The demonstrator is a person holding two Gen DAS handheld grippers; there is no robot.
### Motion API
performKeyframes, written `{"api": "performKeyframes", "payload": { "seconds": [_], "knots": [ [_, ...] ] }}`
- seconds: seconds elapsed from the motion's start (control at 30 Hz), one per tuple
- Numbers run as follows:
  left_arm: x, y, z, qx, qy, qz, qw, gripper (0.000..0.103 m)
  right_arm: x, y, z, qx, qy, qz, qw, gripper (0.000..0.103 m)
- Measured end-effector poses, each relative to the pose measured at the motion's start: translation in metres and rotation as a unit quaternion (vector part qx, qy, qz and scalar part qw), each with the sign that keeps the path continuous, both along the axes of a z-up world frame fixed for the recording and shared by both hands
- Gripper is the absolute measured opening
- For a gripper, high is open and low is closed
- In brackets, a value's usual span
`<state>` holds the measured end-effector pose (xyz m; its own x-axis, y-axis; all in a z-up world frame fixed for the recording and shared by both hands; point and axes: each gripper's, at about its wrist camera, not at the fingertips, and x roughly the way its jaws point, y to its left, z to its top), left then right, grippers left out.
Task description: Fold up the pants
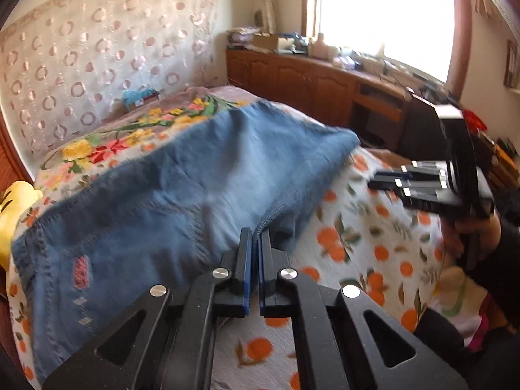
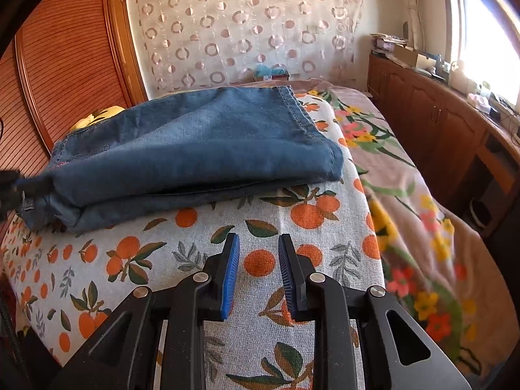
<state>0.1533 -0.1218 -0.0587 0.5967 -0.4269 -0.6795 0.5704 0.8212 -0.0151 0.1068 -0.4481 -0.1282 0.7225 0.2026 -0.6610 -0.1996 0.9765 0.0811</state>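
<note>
Folded blue jeans [image 1: 162, 178] [image 2: 195, 149] lie on an orange-print sheet [image 2: 182, 253] spread over the bed. My left gripper [image 1: 256, 234] is at the near edge of the jeans, its jaws pressed together with the denim seam running in between the tips. In the right wrist view the left gripper is a dark shape at the left end of the jeans. My right gripper [image 2: 259, 243] hovers over the sheet, a short way from the fold, jaws apart and empty. From the left wrist view the right gripper [image 1: 377, 180] hangs beside the bed's right side, held by a hand [image 1: 471, 230].
A yellow plush toy [image 1: 16, 208] [image 2: 97, 113] lies behind the jeans by the wooden headboard [image 2: 65, 65]. A floral blanket [image 2: 406, 195] covers the bed's right side. A cluttered wooden cabinet [image 1: 308, 78] [image 2: 422, 113] runs under the window.
</note>
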Motion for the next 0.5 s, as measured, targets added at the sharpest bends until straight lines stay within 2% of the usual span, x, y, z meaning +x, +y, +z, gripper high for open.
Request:
{"api": "performKeyframes", "payload": {
  "seconds": [0.07,0.17,0.23,0.3,0.43,0.5],
  "knots": [
    [0.009,0.002,0.007,-0.012,0.004,0.003,0.9999,0.004,-0.001,0.002,0.001,0.000,-0.003,-0.001,1.000,0.025],
    [0.017,0.001,0.009,0.000,-0.003,0.006,1.0000,0.004,-0.003,0.009,0.003,-0.007,-0.003,0.010,1.000,0.025],
    [0.023,0.003,0.006,0.005,0.004,0.011,0.9999,0.006,-0.003,0.015,0.004,0.008,0.000,0.028,1.000,0.025],
    [0.025,0.008,0.002,0.004,0.017,0.014,0.9998,0.012,-0.004,0.023,0.005,0.019,0.003,0.043,0.999,0.025],
    [0.014,0.026,-0.004,-0.022,0.032,0.018,0.9991,0.024,-0.007,0.045,0.006,0.030,0.006,0.078,0.996,0.026],
    [0.010,0.034,-0.009,-0.024,0.033,0.021,0.9989,0.025,-0.008,0.059,0.006,0.036,0.012,0.103,0.994,0.026]
  ]
}}
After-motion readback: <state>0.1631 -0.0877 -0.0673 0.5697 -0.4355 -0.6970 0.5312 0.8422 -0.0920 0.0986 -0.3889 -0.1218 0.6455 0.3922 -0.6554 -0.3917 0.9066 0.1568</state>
